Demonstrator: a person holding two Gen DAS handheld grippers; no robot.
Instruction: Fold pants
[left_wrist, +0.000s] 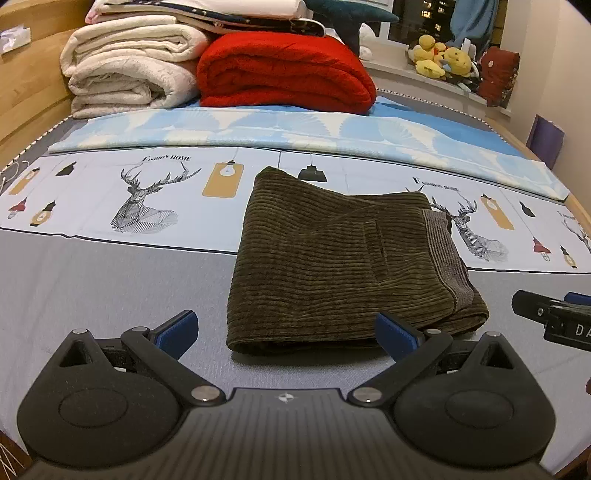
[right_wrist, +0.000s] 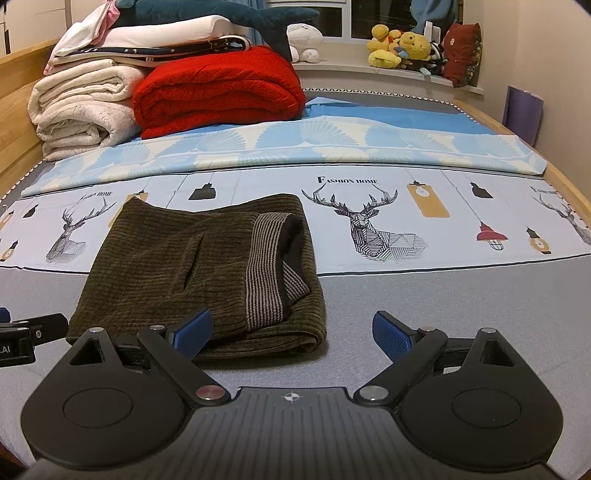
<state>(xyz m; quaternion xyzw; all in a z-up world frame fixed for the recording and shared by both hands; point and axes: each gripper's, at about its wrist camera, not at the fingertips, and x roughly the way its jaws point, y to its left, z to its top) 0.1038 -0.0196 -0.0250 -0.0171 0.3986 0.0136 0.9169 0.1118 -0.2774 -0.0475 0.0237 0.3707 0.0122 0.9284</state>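
- The pants (left_wrist: 332, 266), dark olive corduroy, lie folded into a compact rectangle on the bed sheet (left_wrist: 110, 280), at centre frame in the left wrist view and left of centre in the right wrist view (right_wrist: 192, 266).
- A striped waistband (right_wrist: 264, 273) shows on the upper layer of the bundle, toward its right edge (a slit pocket sits just left of it).
- The left gripper (left_wrist: 286, 330) sits at the bottom of its frame with its blue-padded fingers (left_wrist: 177, 332) spread wide, holding nothing; the right-hand pad overlaps the near edge of the pants in the picture, though whether it touches them is unclear.
- The right gripper (right_wrist: 291, 334) is likewise spread apart and empty, its left pad in front of the bundle's near edge, its right pad over bare grey sheet.
- Each gripper shows at the edge of the other's view: the right one at right centre (left_wrist: 554, 317), the left one at lower left (right_wrist: 29, 334).
- The sheet carries a printed band of stag heads (right_wrist: 364, 225) and lamps behind the pants.
- Farther back, upper left of frame, a folded red blanket (left_wrist: 284, 70) rests beside a stack of cream blankets (left_wrist: 129, 70).
- Yellow plush toys (right_wrist: 399, 48) sit on the window ledge at upper right.
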